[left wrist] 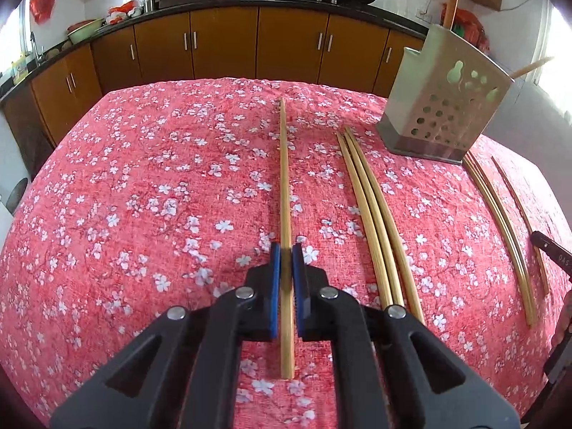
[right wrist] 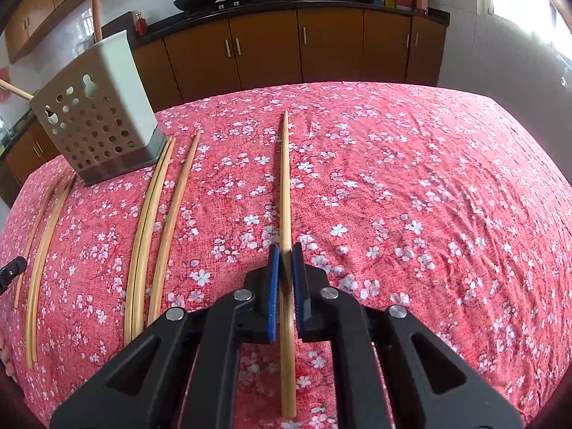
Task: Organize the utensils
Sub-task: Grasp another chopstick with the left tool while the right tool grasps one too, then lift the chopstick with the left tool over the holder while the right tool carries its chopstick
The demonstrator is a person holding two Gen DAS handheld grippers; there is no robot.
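Observation:
A bamboo chopstick (left wrist: 284, 164) runs straight away from me over the floral red tablecloth (left wrist: 143, 196), and my left gripper (left wrist: 285, 250) is shut on it, its blue pads (left wrist: 274, 279) pressing either side. In the right wrist view, my right gripper (right wrist: 285, 254) is likewise shut on another chopstick (right wrist: 285, 178). Three loose chopsticks (left wrist: 371, 214) lie just right of the left gripper. More chopsticks (right wrist: 153, 221) lie left of the right gripper. A perforated metal utensil holder (left wrist: 447, 103) stands at the back between the two groups, with sticks poking out of it.
The utensil holder (right wrist: 96, 114) sits near the table's far edge. Further chopsticks (left wrist: 500, 214) lie beyond it, by the right gripper's black tip (left wrist: 550, 250). Brown kitchen cabinets (left wrist: 221, 43) with woks on the counter line the back wall.

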